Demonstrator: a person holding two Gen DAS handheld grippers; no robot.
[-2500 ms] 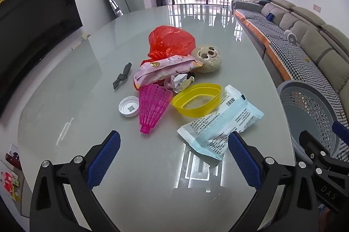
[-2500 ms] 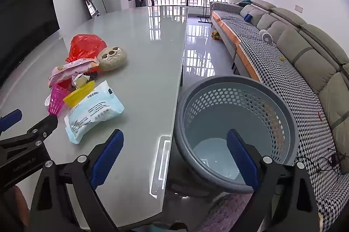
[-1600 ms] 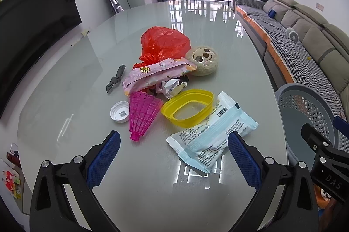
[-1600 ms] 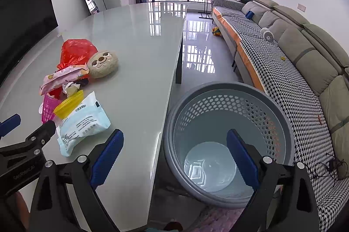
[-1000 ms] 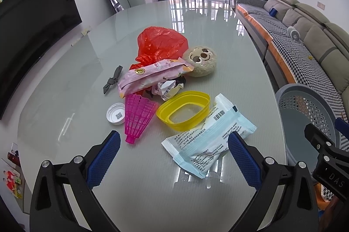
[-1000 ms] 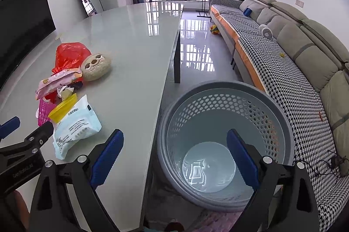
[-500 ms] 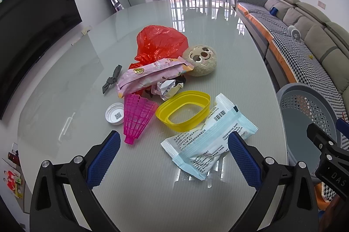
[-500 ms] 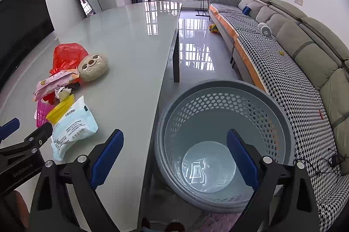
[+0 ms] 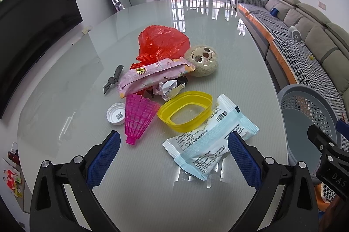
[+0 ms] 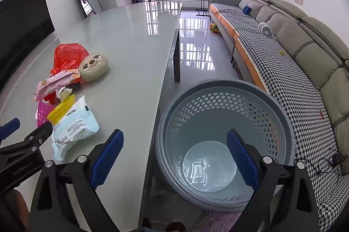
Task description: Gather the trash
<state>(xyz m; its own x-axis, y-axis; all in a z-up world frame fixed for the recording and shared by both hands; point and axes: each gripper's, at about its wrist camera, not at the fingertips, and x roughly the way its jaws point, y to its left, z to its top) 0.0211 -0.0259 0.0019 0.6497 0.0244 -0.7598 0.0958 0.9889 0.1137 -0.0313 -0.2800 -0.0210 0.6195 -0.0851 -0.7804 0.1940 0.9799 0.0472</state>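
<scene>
blue-padded left gripper point(image 9: 174, 152) spread wide, empty, aimed at wipes pack point(image 9: 210, 138) at lower centre. right gripper point(image 10: 174, 153) equally wide, parked over grey basket point(image 10: 281, 109), ready for drops.

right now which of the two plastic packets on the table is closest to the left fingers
The white and light-blue packet with the barcode: it lies between the left gripper fingers' tips. The pink packet sits farther back, against the red bag and plush toy.
</scene>
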